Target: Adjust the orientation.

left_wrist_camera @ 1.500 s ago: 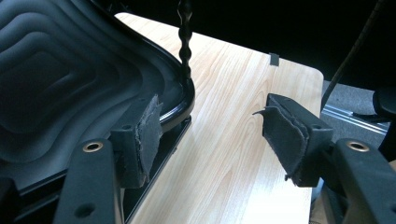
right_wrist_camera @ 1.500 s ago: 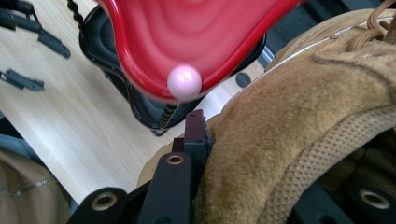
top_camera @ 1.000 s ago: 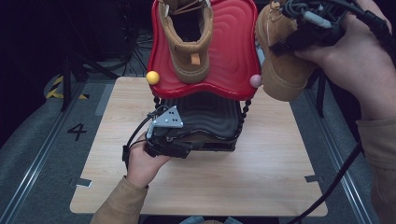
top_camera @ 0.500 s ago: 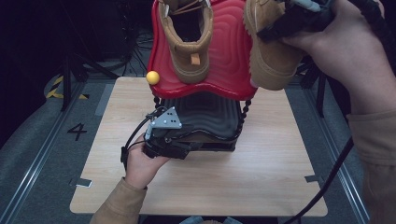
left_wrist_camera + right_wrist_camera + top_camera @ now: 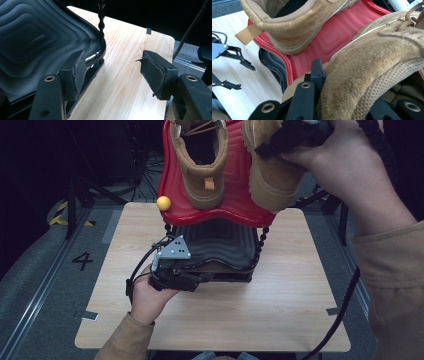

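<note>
A tan boot [image 5: 200, 165] stands on the left half of the red upper tray [image 5: 240, 200] of a two-tier rack. My right gripper [image 5: 295, 137] is shut on a second tan boot [image 5: 270, 175], held sole-down over the tray's right half. In the right gripper view the jaws clamp that boot's [image 5: 374, 62] padded collar, with the other boot [image 5: 287, 25] and the red tray [image 5: 324, 35] beyond. My left gripper [image 5: 200, 277] rests at the front left corner of the black lower tray [image 5: 220, 245]. It stands open [image 5: 112, 62], one pad beside the tray's rim [image 5: 37, 37].
The rack stands on a light wooden table [image 5: 225, 320]. A yellow ball [image 5: 163, 203] caps the rack's left post; twisted black posts [image 5: 101, 20] join the tiers. Cables trail from both grippers. Dark floor and stands surround the table.
My right gripper has carried the held boot leftward and a little up, from beside the red tray to over its right half, covering the pink ball. The left gripper has stayed put.
</note>
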Tool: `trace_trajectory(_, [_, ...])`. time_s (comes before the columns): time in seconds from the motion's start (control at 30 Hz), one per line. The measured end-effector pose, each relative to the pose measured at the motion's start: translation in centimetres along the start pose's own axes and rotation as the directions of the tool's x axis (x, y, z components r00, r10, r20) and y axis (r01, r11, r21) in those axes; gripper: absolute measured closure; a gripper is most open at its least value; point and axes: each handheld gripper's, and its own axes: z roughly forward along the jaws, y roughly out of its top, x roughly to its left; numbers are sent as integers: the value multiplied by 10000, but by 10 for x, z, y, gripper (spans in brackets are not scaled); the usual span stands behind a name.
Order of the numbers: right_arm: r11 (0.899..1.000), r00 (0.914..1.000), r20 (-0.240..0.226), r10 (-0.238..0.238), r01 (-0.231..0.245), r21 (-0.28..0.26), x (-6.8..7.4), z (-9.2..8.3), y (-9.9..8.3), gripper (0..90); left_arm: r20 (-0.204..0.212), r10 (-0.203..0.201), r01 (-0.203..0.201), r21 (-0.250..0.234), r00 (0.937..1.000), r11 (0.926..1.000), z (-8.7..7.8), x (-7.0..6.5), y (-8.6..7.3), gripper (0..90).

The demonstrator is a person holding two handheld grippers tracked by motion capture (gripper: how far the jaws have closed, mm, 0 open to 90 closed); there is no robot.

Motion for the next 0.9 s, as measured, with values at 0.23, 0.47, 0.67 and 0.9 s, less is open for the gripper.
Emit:
trace_trajectory(0.23, [10000, 10000, 53, -63, 63, -9, 2, 7, 8, 792, -47, -2, 2, -18, 10000, 10000, -1, 0, -2, 371])
trace_trajectory(0.47, [9993, 9986, 396, -351, 347, 105, 10, 18, 21, 791, -62, 1, -1, 17, 10000, 10000, -2, 1, -2, 371])
trace_trajectory(0.67, [9985, 9981, 272, -553, 555, -36, 18, 28, 28, 789, -28, -40, 40, 52, 10000, 10000, -2, 2, -3, 371])
trace_trajectory(0.9, [9974, 9965, 414, -722, 722, 21, 30, 49, 23, 775, -27, -76, 76, 27, 10000, 10000, -1, 2, -3, 370])
